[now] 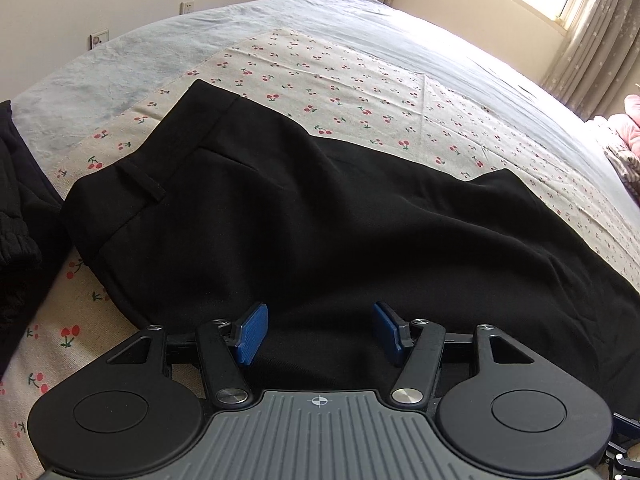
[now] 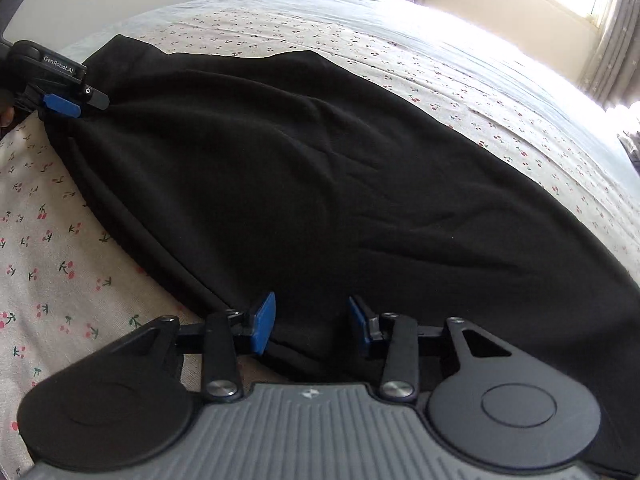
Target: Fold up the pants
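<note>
Black pants (image 1: 304, 216) lie flat on the cherry-print sheet (image 1: 360, 92), waistband with a belt loop at the left. My left gripper (image 1: 318, 332) is open, its blue pads spread over the pants' near edge. In the right wrist view the pants (image 2: 320, 168) fill the middle. My right gripper (image 2: 312, 324) is open over their near edge. The left gripper (image 2: 64, 98) shows at the far left of that view, at the waist end of the pants.
Another black garment (image 1: 20, 208) with an elastic cuff lies at the left edge. A pink bundle (image 1: 624, 136) sits at the right. The bed's blue-grey cover (image 1: 100, 68) runs to a wall and a bright window.
</note>
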